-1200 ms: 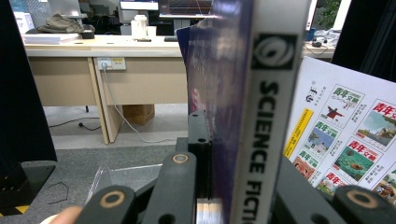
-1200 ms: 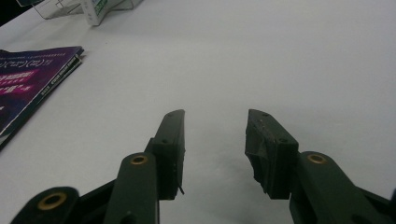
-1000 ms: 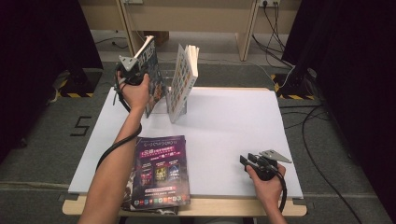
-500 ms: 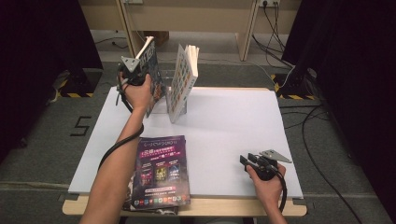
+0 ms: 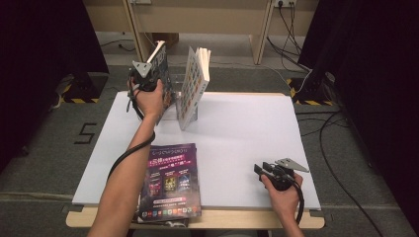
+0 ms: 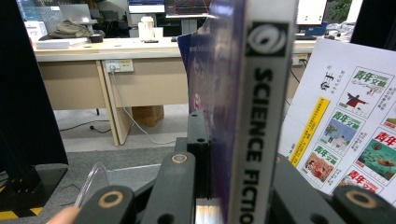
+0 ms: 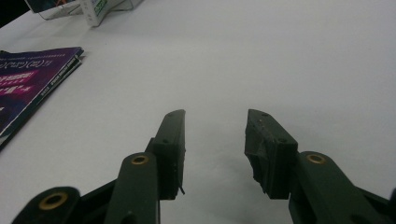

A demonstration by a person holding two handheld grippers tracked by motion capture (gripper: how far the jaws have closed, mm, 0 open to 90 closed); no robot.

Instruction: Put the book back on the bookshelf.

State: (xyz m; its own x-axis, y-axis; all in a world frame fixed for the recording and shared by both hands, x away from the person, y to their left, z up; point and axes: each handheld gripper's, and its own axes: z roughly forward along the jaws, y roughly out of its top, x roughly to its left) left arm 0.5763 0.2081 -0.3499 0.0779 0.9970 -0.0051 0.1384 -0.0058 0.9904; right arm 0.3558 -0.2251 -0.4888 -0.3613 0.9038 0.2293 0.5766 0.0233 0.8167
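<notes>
Science-fiction magazine (image 6: 254,112) stands clamped upright in my left gripper (image 5: 144,81), upper left, for shelving; right gripper (image 5: 264,170) rests spread wide.

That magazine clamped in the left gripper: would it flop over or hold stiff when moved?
The magazine has a flat printed spine, so it is probably fairly stiff. The left gripper holds it upright by that spine; its pages might fan. Its glossy-looking cover may slip.

Glossy paper magazine (image 6: 243,116), matt white table (image 5: 247,133).

Magazine (image 5: 159,64) fractionally nearer rack.
</notes>
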